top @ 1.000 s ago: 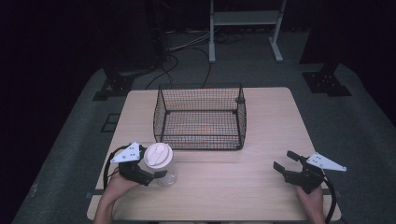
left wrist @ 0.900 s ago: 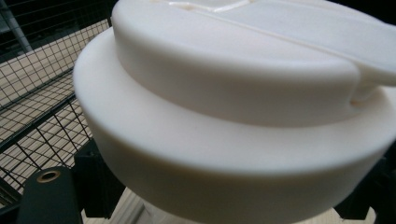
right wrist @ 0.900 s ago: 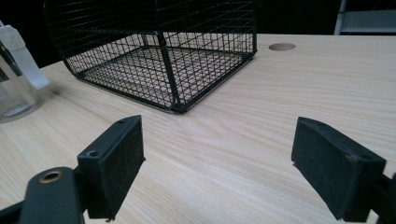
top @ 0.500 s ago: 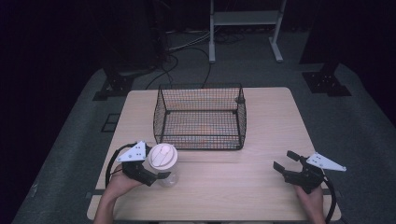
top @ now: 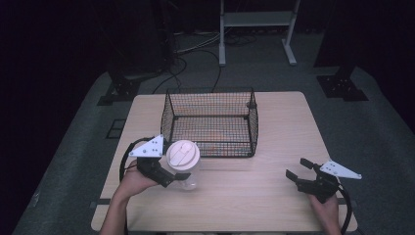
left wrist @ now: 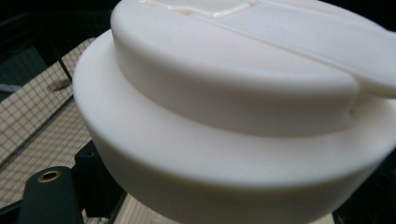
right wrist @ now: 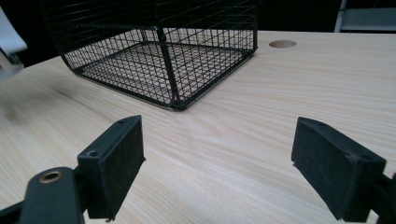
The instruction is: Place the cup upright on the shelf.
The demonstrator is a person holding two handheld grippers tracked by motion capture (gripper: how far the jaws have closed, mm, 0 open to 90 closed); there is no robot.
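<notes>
Left gripper (top: pixel 169 174): white lid (left wrist: pixel 243 107) sits right against its camera, cut off at top, right and bottom edges; right jaw hidden behind it. Cup body (top: pixel 188 182) below the lid is clear, contents too faint to tell. Basket (right wrist: pixel 159 56) ahead of right gripper (right wrist: pixel 217 163): top cropped. Far left, blurred white shape (right wrist: pixel 10 51), probably the other gripper's plate.

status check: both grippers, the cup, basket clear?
Left gripper shut on clear cup, white lid on, beside wire basket. Right gripper open, low over table. Basket looks empty, nothing blocking it.
</notes>
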